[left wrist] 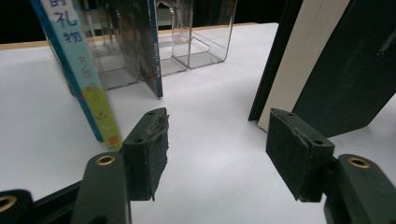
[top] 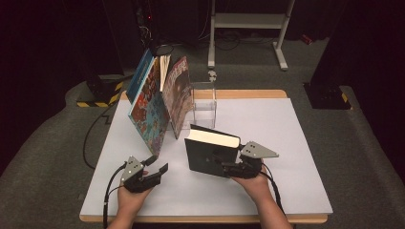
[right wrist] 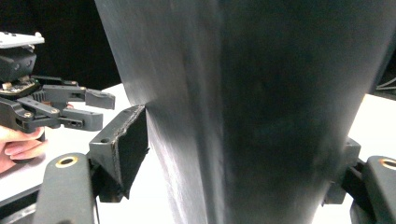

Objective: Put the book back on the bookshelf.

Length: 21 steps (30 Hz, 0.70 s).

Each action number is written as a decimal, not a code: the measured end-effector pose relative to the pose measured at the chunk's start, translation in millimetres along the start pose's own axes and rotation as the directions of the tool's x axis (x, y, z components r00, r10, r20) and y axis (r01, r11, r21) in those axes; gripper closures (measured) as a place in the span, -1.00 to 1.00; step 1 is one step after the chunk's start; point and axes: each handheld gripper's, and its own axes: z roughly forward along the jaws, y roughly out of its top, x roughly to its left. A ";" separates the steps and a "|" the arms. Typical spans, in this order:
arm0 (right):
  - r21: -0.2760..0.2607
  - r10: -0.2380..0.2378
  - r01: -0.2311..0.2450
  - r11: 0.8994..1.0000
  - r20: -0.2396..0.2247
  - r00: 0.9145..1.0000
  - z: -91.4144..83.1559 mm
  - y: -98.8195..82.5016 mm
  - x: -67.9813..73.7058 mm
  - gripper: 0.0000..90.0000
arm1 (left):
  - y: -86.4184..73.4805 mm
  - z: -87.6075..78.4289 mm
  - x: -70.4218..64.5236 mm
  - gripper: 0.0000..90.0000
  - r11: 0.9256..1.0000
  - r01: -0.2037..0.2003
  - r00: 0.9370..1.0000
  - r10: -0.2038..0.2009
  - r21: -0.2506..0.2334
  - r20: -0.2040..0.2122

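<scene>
High view first: the right gripper (top: 228, 168) has its jaws around the spine end of a thick dark hardcover book (top: 206, 153), standing it upright on the white table (top: 286, 181) with the cream page block facing up and the cover toward the person. In the right gripper view the dark cover (right wrist: 243, 107) sits between the two pads; the left pad (right wrist: 123, 144) looks just short of the cover or barely on it, so I cannot tell how firmly it is clamped, though the book stays standing on its edge in that grip. Held this way, the book looks ready to be slid in beside the others, spine out. Those others, a row of colourful picture books (top: 157, 98), lean to the left against a clear acrylic book stand (top: 205, 102) at the far side of the table; the nearest one has a blue spine with printed characters (left wrist: 81, 70). The left gripper (top: 157, 172) hovers low over the table with its jaws parted and nothing between them, pointing at the gap between the leaning row and the dark book, probably to steady the row or guide the newcomer in. That gap (left wrist: 210, 116) is bare tabletop, wide enough for a gripper to work in. The near edge of the table lies just behind both hands, and there is plenty of open surface to the right of the dark book; the leaning row itself looks the most likely thing to topple if nudged.
</scene>
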 end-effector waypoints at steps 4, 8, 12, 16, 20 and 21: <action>-0.005 -0.004 0.004 1.000 -0.009 1.000 1.2 0.3 -1.3 -0.33 | -0.6 -1.3 1.1 -0.13 1.000 -0.001 1.000 0.001 0.002 -0.006; -0.015 -0.046 0.046 0.999 -0.017 0.999 -0.4 -0.7 1.7 -0.05 | -0.4 -1.8 2.3 -0.13 1.000 -0.003 1.000 0.003 0.007 -0.010; -0.027 -0.022 0.021 0.999 -0.035 0.999 -2.2 -1.8 3.5 0.18 | -0.5 -0.9 2.1 -0.13 1.000 -0.002 1.000 0.002 0.009 -0.007; -0.025 -0.058 0.057 0.998 -0.034 0.998 -2.3 -1.5 10.5 0.19 | -0.7 0.2 1.6 -0.13 1.000 0.002 1.000 -0.002 0.008 -0.005; -0.031 -0.055 0.055 0.998 -0.009 0.998 -0.6 0.6 18.5 0.20 | -1.2 1.3 1.9 -0.13 1.000 0.000 1.000 0.000 0.012 -0.002; -0.035 -0.051 0.051 0.998 0.001 0.999 -0.3 1.5 19.9 0.20 | -1.1 1.1 2.0 -0.13 1.000 -0.001 1.000 0.001 0.013 -0.001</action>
